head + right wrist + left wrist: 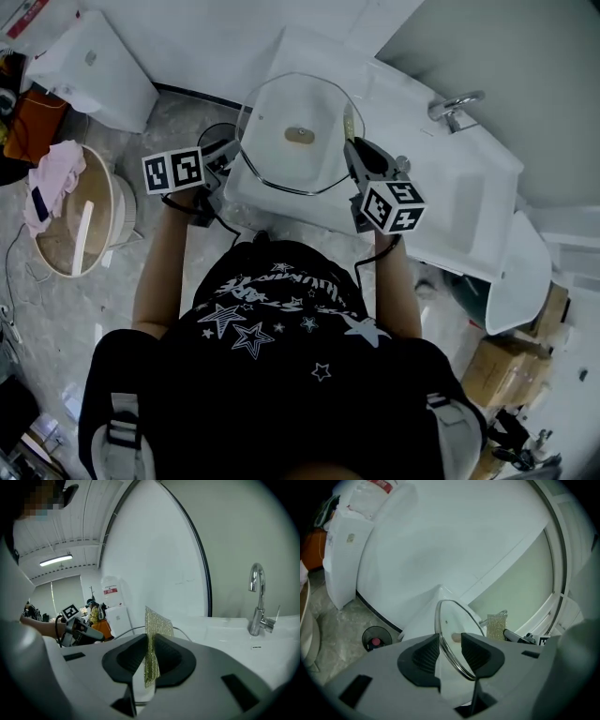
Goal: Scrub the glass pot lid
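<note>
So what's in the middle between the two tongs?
In the head view, the round clear glass pot lid sits between the left tongs and the right tongs, which pinch a gold mesh scrubbing cloth.

The glass lid's (450, 620) right edge lies hidden — behind the left gripper's (450, 638) jaws.

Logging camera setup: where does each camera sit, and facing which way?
Head view: on the head, steeply down at glass lid over sink; torso, forearms.
Left gripper view: on left gripper, along tongs straddling lid rim; no body.
Right gripper view: on right gripper, along tongs clamping mesh scrubber; left hand.
Shared: both gripper views show the scrubber.
</note>
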